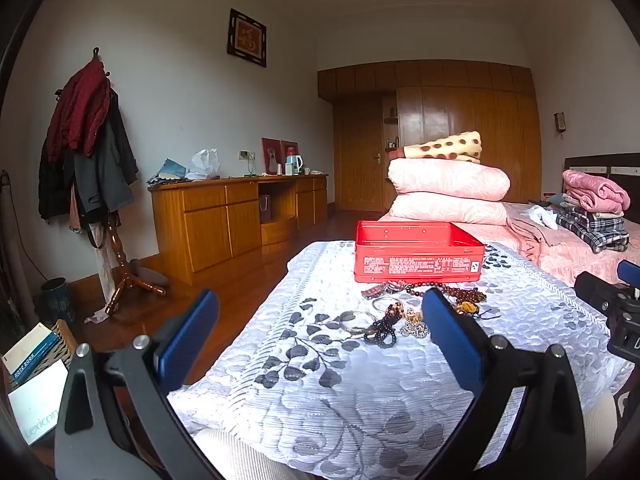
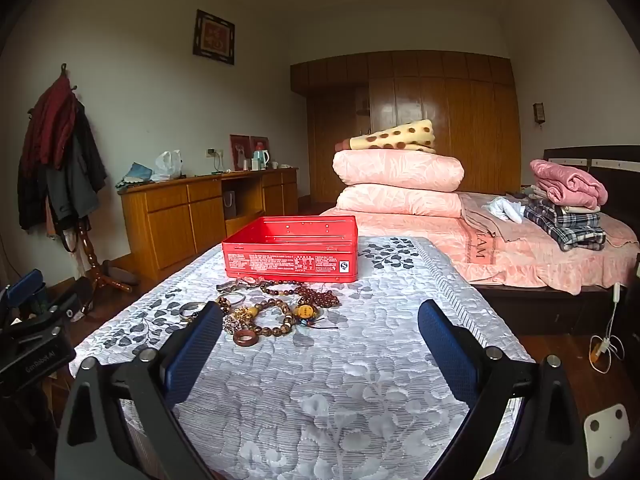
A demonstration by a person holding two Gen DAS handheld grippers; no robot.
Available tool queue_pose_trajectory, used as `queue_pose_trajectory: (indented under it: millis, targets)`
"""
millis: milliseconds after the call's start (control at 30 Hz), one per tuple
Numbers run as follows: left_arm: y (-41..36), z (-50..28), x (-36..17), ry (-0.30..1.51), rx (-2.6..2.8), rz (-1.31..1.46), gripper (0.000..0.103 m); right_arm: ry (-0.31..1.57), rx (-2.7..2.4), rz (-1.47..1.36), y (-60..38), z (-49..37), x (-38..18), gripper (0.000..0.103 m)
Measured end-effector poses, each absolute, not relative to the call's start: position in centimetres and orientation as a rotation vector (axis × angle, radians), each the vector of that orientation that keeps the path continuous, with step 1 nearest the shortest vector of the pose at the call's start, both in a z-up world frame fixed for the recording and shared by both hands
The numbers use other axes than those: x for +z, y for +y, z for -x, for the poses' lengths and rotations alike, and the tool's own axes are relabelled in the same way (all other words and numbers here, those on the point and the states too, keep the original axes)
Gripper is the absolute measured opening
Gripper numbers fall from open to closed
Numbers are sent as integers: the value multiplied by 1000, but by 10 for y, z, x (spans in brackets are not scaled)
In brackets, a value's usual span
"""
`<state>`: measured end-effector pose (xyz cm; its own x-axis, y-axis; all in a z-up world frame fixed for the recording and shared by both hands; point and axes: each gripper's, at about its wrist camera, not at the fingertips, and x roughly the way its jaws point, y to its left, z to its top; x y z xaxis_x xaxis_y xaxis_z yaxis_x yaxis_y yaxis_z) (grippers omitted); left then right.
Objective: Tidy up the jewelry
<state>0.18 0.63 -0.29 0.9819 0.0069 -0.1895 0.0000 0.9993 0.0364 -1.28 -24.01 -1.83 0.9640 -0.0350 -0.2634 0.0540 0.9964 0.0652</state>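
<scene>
A heap of jewelry (image 2: 276, 308) (brown bead bracelets, a dark beaded strand, silver bangles, a reddish ring) is seen on the leaf-patterned quilt (image 2: 340, 380), just in front of an open red tin box (image 2: 292, 256). The left gripper (image 1: 320, 336) and right gripper (image 2: 320, 340) are held above the quilt, fingers spread wide, nothing pinched.

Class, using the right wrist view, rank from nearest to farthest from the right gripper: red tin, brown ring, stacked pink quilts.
1. brown ring: on the bedspread just beyond the right gripper, by its left finger.
2. red tin: open, behind the jewelry pile.
3. pink quilts: stacked on the bed beyond the tin.
</scene>
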Motion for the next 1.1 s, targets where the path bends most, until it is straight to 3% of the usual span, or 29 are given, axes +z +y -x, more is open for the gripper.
queue_pose_trajectory:
  millis: [1100]
  targets:
    - [2, -5, -7, 197, 4, -32, 98, 270, -45, -75, -239, 10, -21, 96]
